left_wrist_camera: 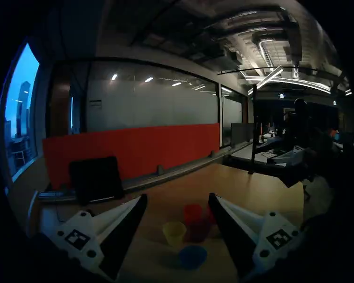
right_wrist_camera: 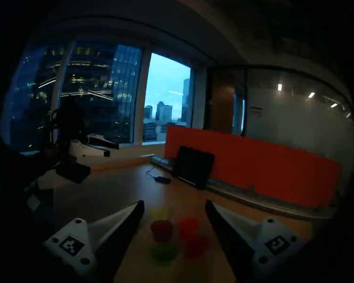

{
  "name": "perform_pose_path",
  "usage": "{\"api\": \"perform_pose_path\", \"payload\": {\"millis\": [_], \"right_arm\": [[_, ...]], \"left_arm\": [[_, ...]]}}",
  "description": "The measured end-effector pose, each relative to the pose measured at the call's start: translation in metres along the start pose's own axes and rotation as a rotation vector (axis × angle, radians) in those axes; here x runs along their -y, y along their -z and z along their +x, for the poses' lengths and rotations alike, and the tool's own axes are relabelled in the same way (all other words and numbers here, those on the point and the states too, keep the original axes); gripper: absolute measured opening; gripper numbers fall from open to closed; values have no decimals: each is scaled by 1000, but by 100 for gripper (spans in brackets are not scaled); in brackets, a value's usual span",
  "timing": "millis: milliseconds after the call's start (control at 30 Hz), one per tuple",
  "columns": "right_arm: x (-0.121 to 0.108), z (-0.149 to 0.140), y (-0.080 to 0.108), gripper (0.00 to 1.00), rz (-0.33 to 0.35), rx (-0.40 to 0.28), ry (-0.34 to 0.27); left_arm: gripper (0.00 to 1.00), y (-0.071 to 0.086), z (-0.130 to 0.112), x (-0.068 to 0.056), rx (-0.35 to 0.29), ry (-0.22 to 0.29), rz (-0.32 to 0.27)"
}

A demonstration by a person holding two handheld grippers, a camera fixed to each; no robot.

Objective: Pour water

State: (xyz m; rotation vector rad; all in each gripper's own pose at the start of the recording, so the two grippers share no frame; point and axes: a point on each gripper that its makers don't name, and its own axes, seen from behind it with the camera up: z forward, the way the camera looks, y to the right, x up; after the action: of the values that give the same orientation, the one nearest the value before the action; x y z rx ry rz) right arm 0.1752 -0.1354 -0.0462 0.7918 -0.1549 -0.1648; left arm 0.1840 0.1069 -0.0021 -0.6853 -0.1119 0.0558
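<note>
The pouring has not started yet, I think. The left gripper [left_wrist_camera: 177, 195] is open wide and holds nothing. The right gripper [right_wrist_camera: 173, 203] is open wide too, and it is empty as well. The cups [left_wrist_camera: 191, 231] stand in a small bunch on the table [left_wrist_camera: 238, 181], low between the fingers in both views. In the left gripper view a yellow cup [left_wrist_camera: 174, 232] stands in front on the left, a red cup [left_wrist_camera: 192, 214] is behind it and a blue cup [left_wrist_camera: 192, 257] is nearest. In the right gripper view I can also see a green cup [right_wrist_camera: 164, 253] in front. The room is dim, so I cannot tell which cup has water in it. The next move, I guess, is to pick one cup and close on it. But the cups stand very near each other, so a finger going in could bump the one next door. There is lots of bare wood around the bunch. The far edge of the table runs along the orange board [left_wrist_camera: 139, 146], where a black screen [left_wrist_camera: 96, 179] leans, well apart from the cups. The near edge is hidden under the grippers.
</note>
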Motion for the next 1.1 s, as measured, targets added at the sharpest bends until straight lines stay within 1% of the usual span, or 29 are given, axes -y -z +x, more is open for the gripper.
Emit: {"api": "perform_pose_path", "payload": {"millis": [233,400,600,700,1100], "right_arm": [[5,-25,0,100,31,53,7],[5,-38,-2,100,41,82,9],[4,-56,-5,100,55,119,6],[4,-66,-7,100,59,138,6],[2,-116,-19,100,84,230,11]], "left_arm": [[96,-3,-23,-9,46,-20,-30],[96,-5,-41,-10,83,-24,-39],[96,-9,-62,-13,121,-16,-55],[96,-11,-74,-16,142,-15,-66],[96,-17,-124,-26,220,-38,-101]]}}
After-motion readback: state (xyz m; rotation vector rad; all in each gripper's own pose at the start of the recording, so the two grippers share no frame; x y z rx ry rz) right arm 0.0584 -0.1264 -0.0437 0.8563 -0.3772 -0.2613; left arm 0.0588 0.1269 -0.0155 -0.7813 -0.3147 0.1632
